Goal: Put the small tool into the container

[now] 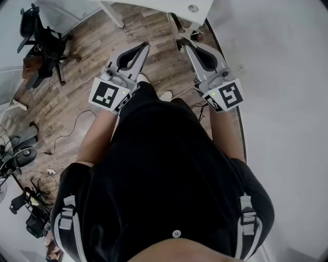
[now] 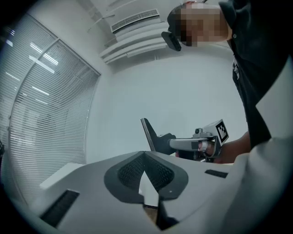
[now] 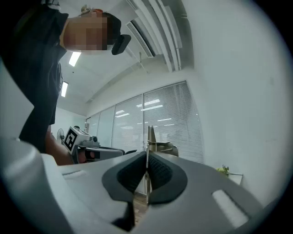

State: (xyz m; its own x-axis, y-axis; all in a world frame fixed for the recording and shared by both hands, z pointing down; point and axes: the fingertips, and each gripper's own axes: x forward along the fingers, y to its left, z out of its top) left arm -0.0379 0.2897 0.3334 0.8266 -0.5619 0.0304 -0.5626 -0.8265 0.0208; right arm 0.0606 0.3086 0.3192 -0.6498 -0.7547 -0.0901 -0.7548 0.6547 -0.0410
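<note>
task not started as far as the views show: no small tool and no container in any of them, so i can't say where either sits. left gripper (image 1: 143, 47) and right gripper (image 1: 180, 42) are both held just ahead of the shirt (image 1: 164, 169), side by side and apart, noses pointing away from it over the wood floor (image 1: 77, 102). left jaws: pads meet at the tips with a thin wedge of gap behind them, nothing in it. right jaws: pads pressed flat together, empty. everything is left to do: find the tool, grab it, carry it, drop it in. room: white desk (image 1: 154, 6) further ahead of the shirt. wall (image 1: 287, 77) runs close along the shirt's right, so probably tight for the right arm. chair (image 1: 41, 36) ahead-left, well clear. floor clutter (image 1: 25, 202) left of the shirt looks like a trip risk. open floor is mostly ahead-left of the shirt.
</note>
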